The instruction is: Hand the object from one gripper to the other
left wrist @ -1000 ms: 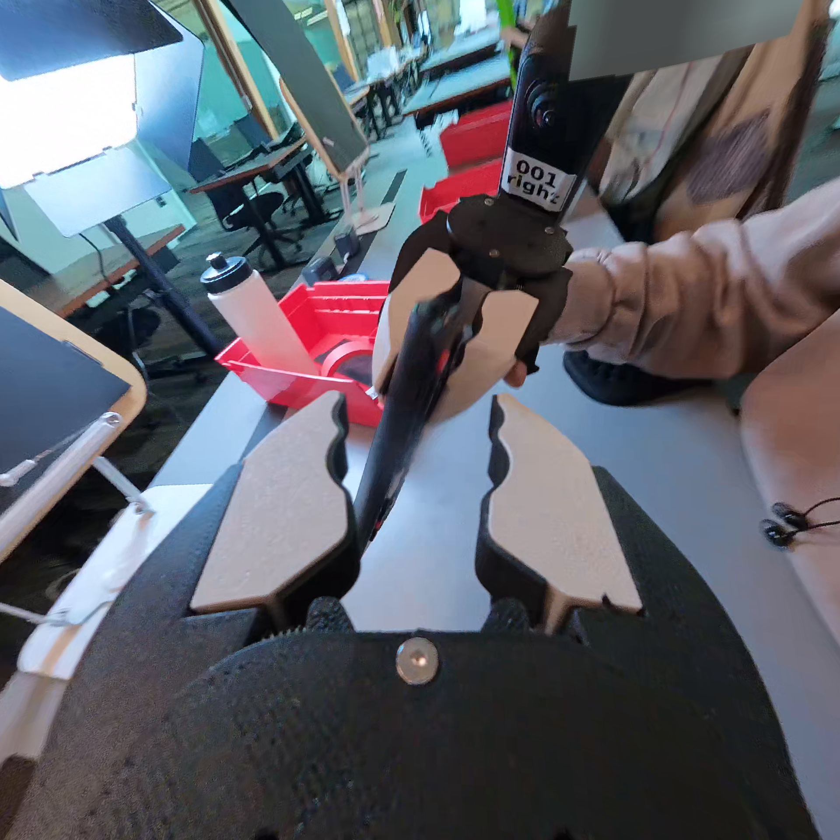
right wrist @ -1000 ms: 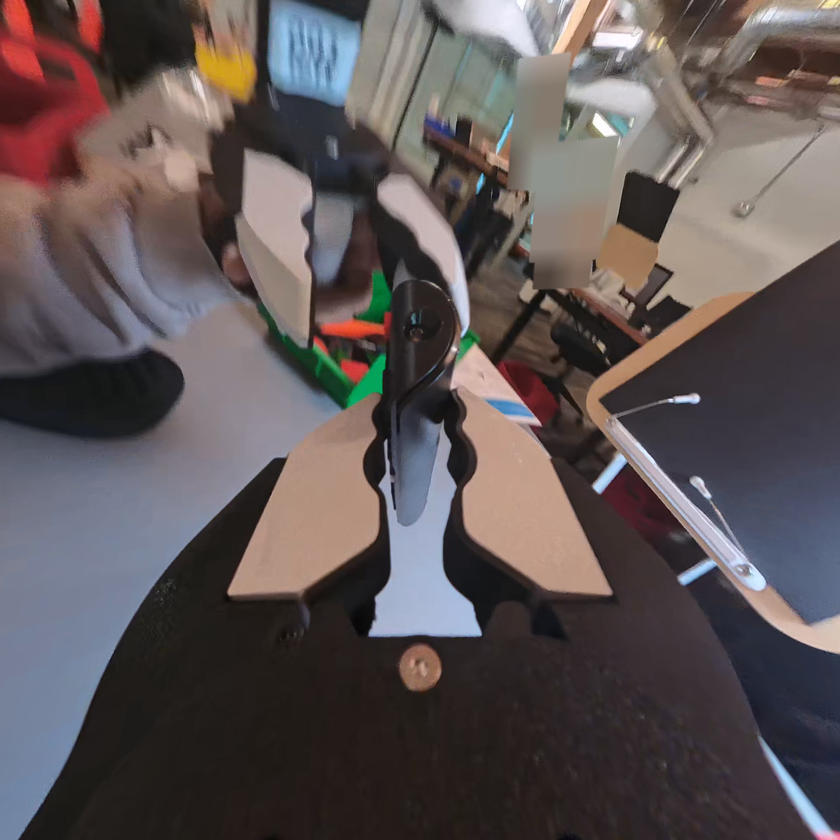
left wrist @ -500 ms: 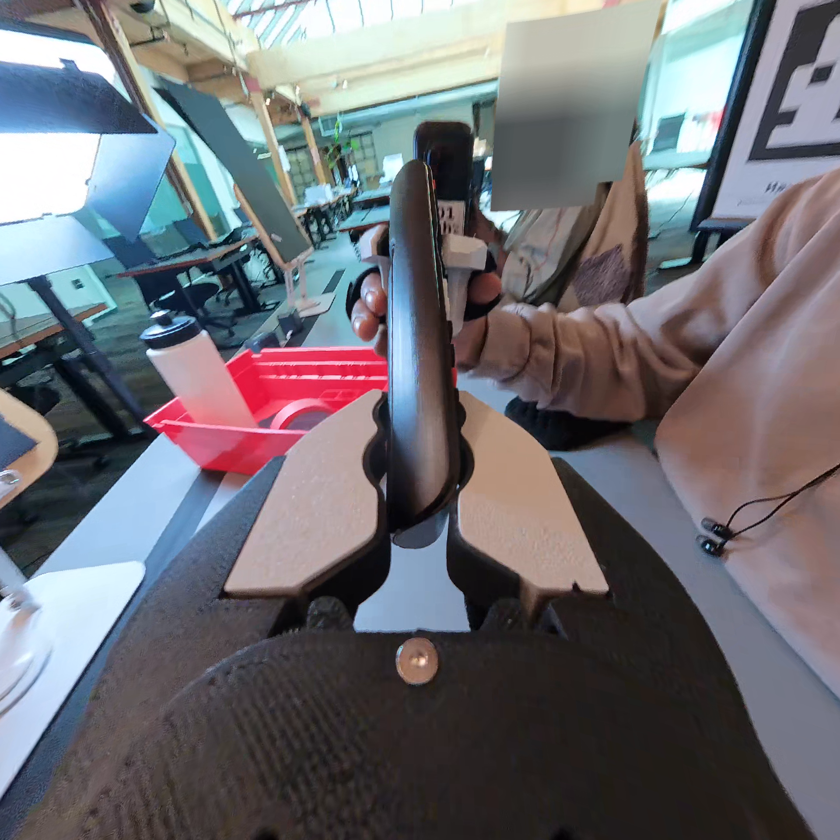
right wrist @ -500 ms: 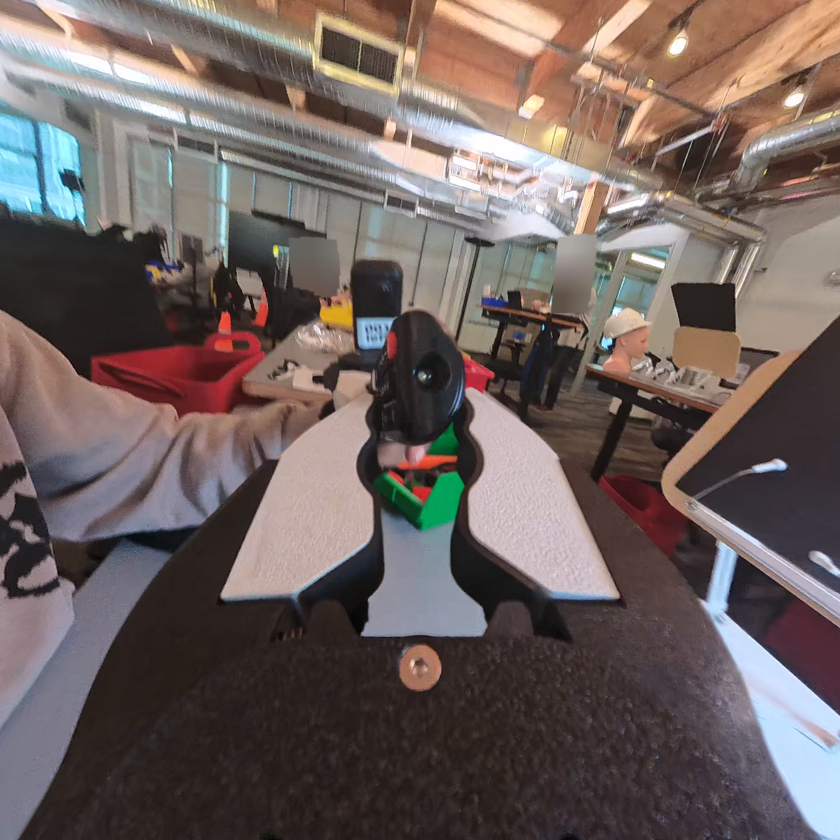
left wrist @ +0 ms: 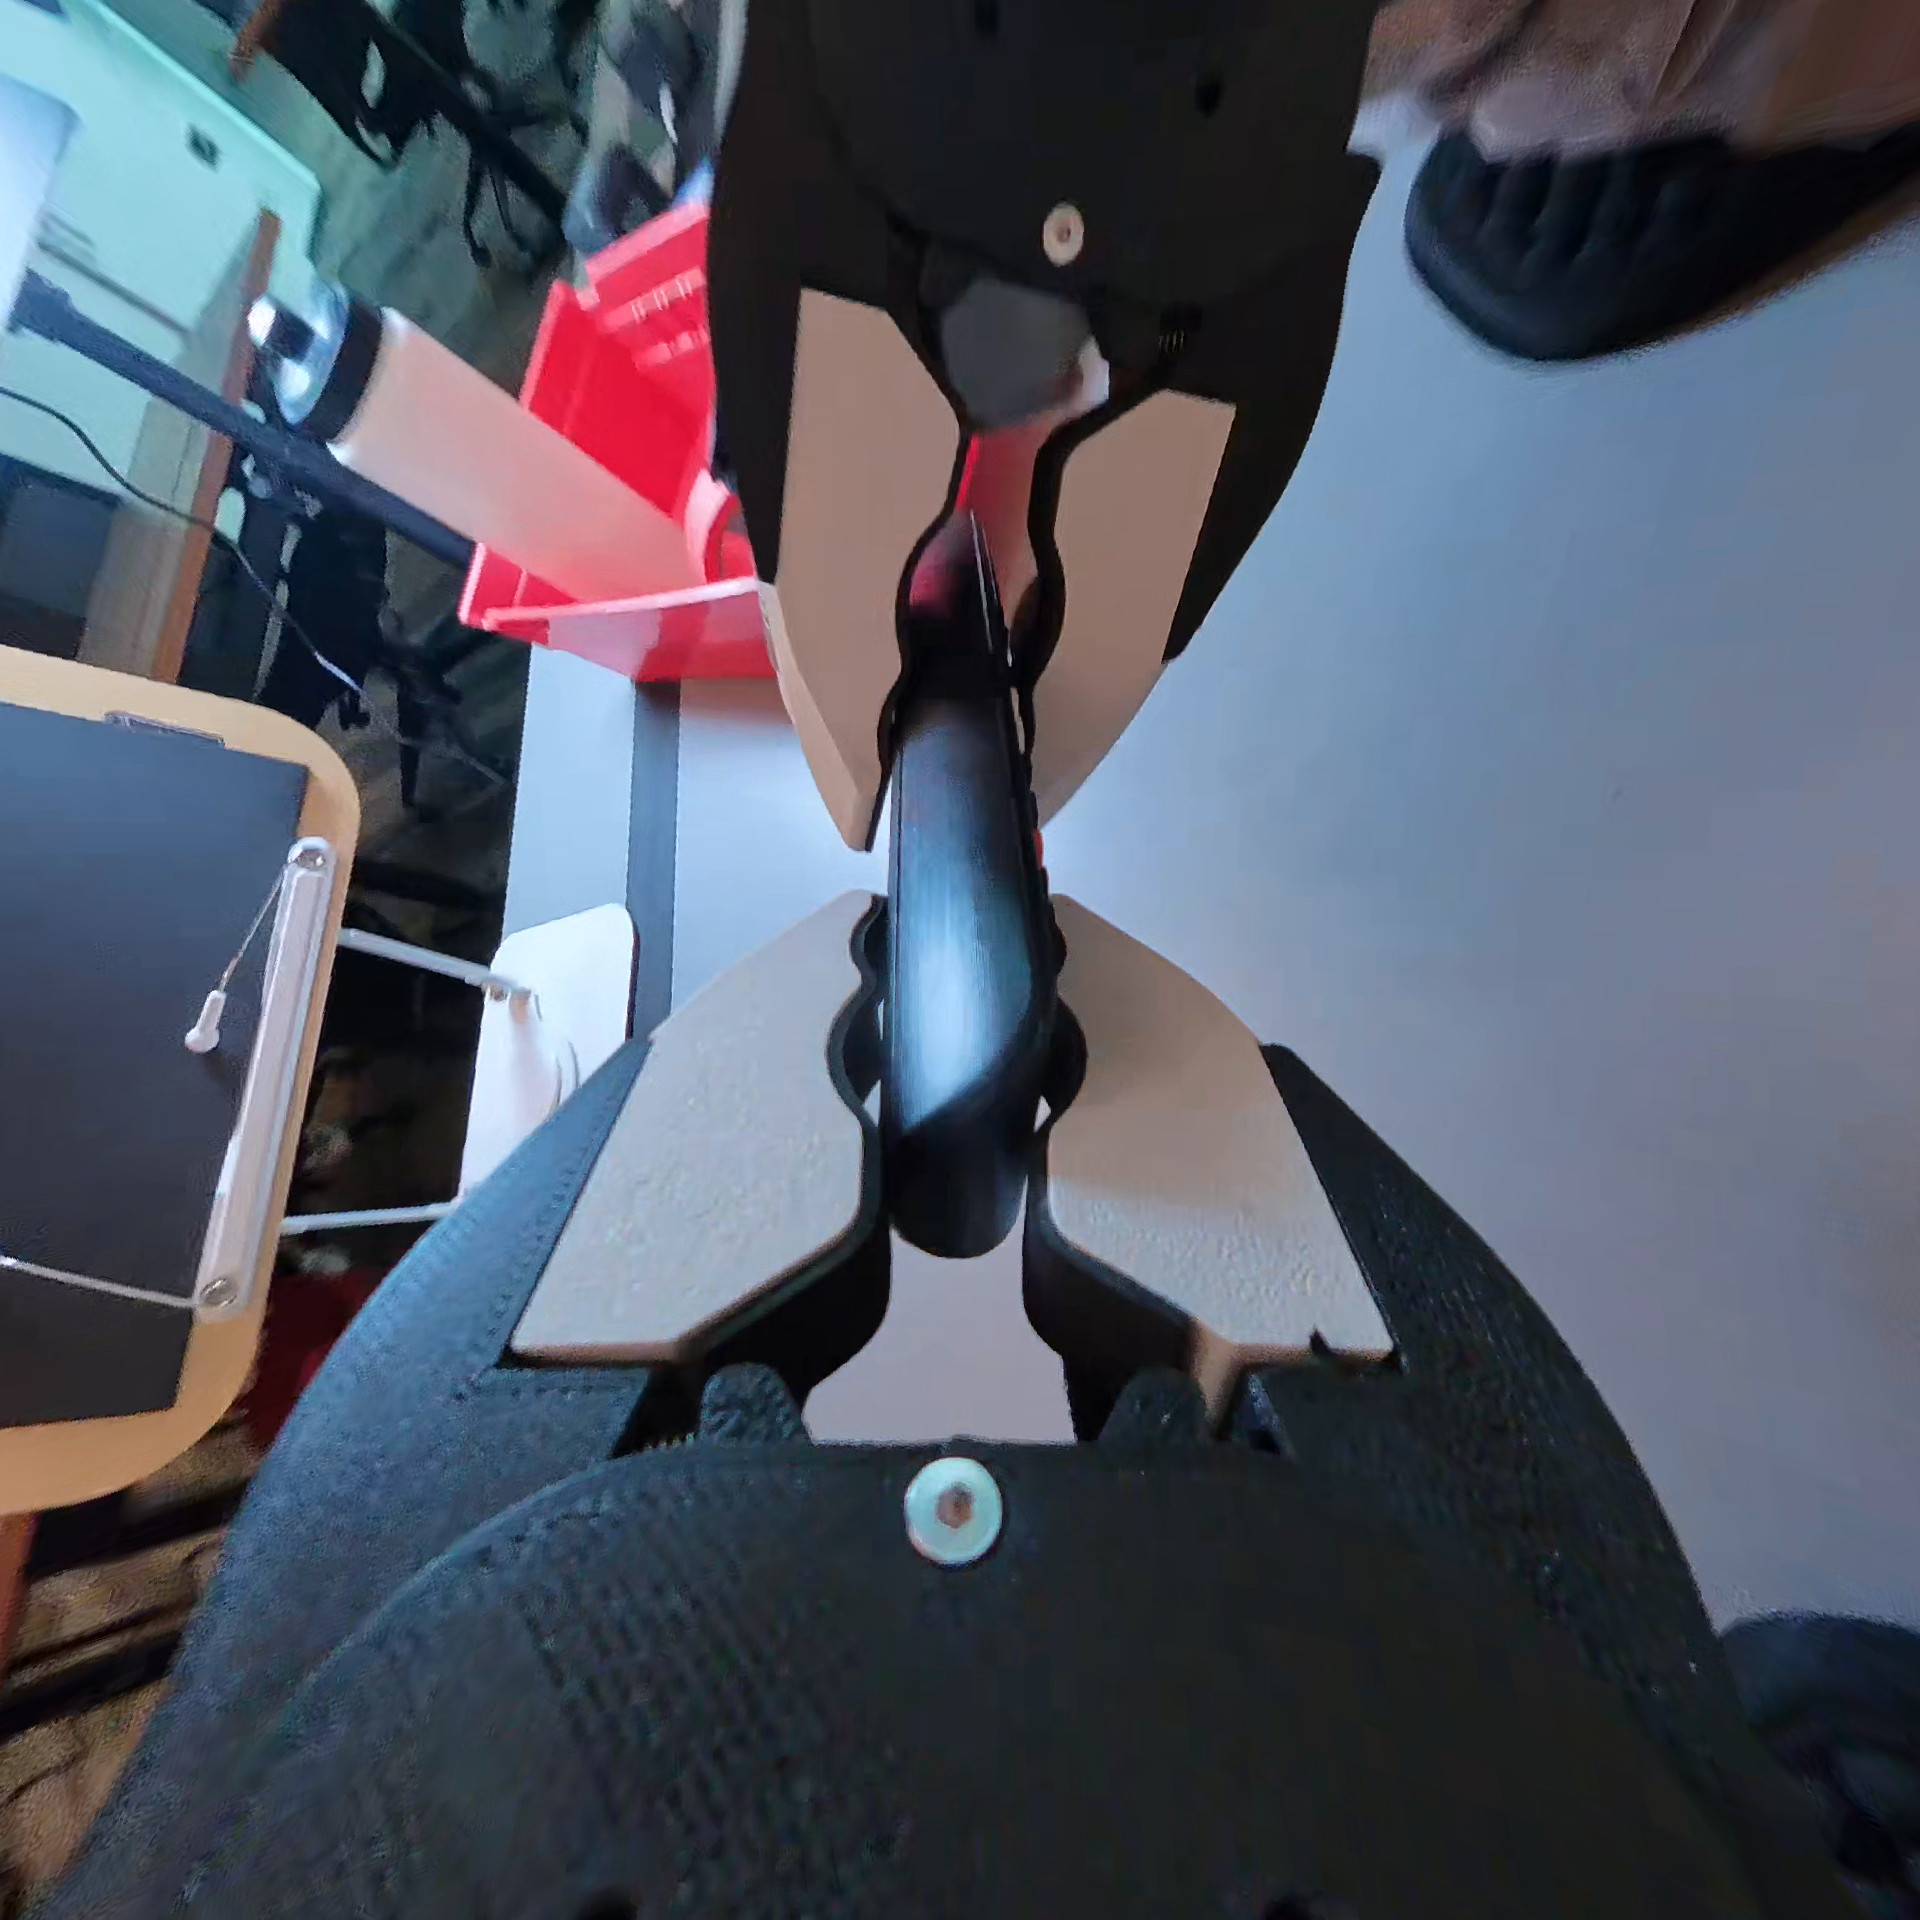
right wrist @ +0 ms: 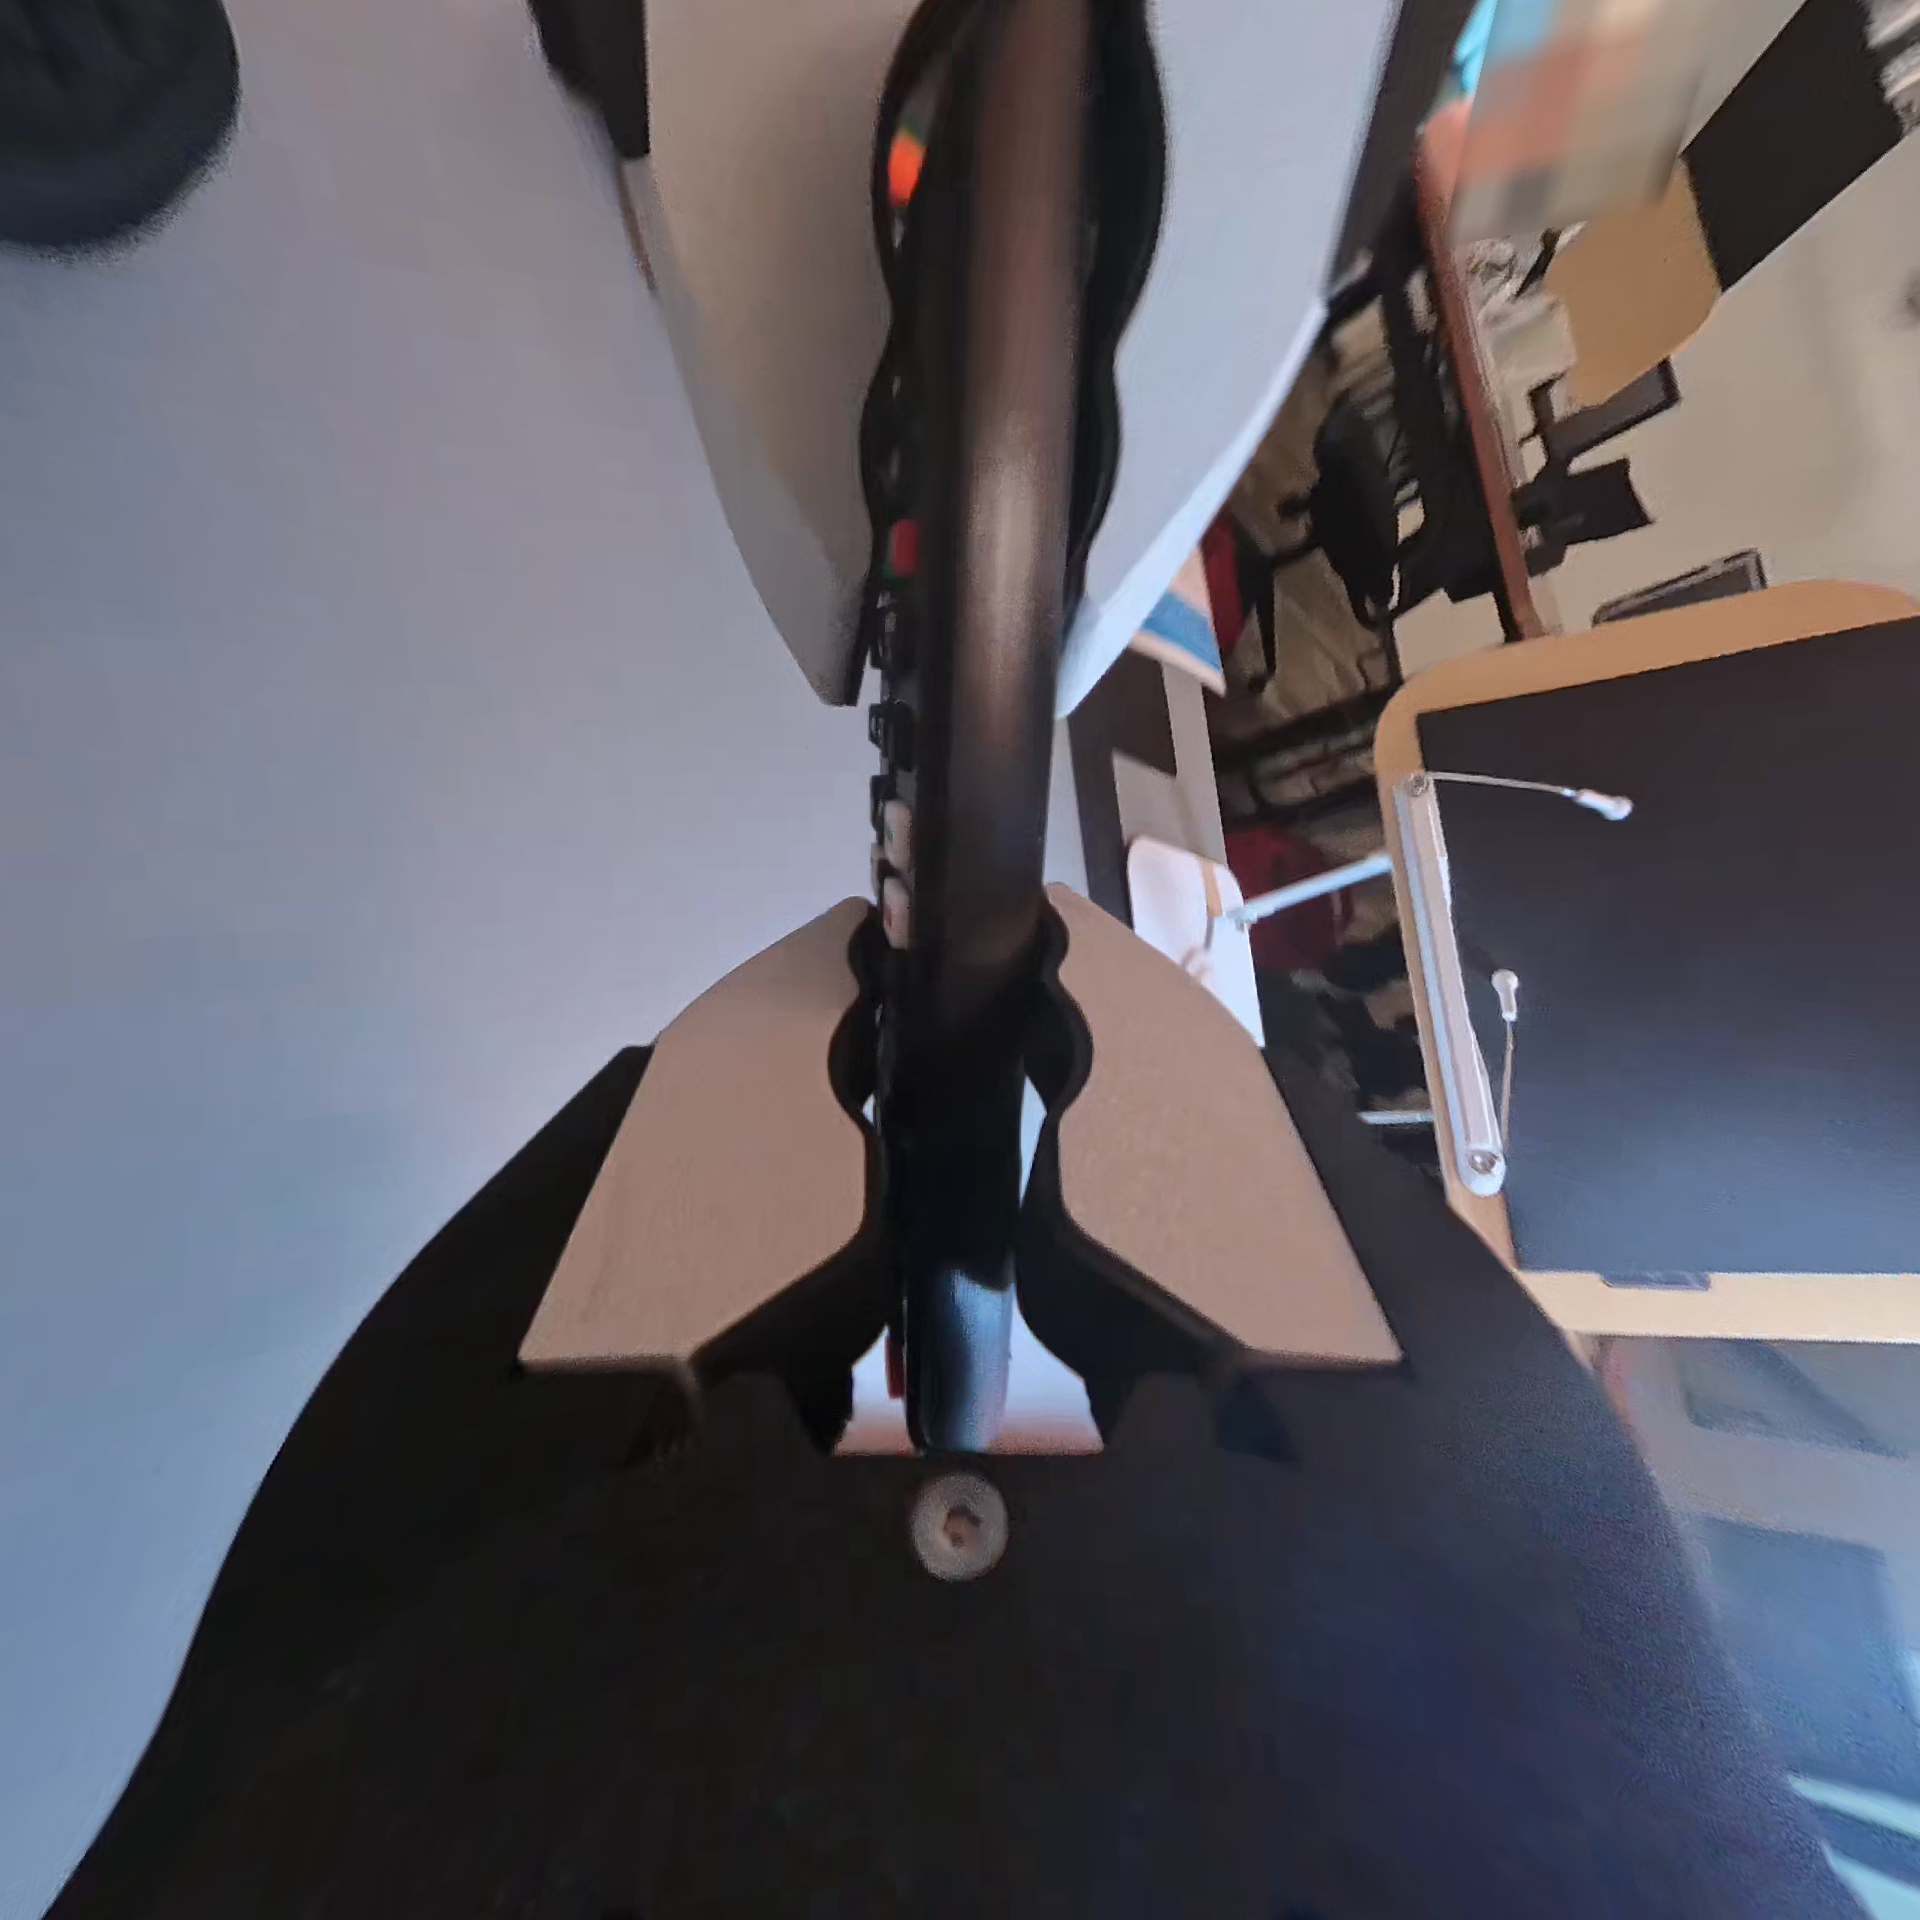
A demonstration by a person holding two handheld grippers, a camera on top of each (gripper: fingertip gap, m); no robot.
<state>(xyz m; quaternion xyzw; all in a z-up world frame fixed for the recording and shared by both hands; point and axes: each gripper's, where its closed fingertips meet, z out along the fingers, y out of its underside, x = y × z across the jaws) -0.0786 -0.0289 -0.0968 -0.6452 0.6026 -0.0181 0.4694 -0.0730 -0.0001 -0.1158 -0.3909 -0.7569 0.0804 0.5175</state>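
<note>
**Black remote bridged between two grippers**

Black and slim, the remote control (left wrist: 961,1049) hangs above the grey table (left wrist: 1538,935), pinched at both ends; its rounded back faces the left wrist camera, and its buttons show along the 9 o'clock edge in the right wrist view.

The handover looks to be at mid-point, with both tools on the object; to do it well, one gripper should keep firm pressure while the other eases off slowly, without twisting or pulling along the remote's length; only when the receiving pads clearly carry the weight should the giver draw straight back; which one is to let go cannot be told from here.

The left gripper (left wrist: 961,1039) is closed tight on the near end of the remote, its tan pads (left wrist: 727,1164) touching each side; the right gripper (right wrist: 951,1039) is likewise clamped on the opposite end, the remote running deep between its fingers toward 6 o'clock.

At 11 o'clock in the left view a red bin (left wrist: 613,436) and a white bottle (left wrist: 468,436) stand at the table's far edge.
</note>
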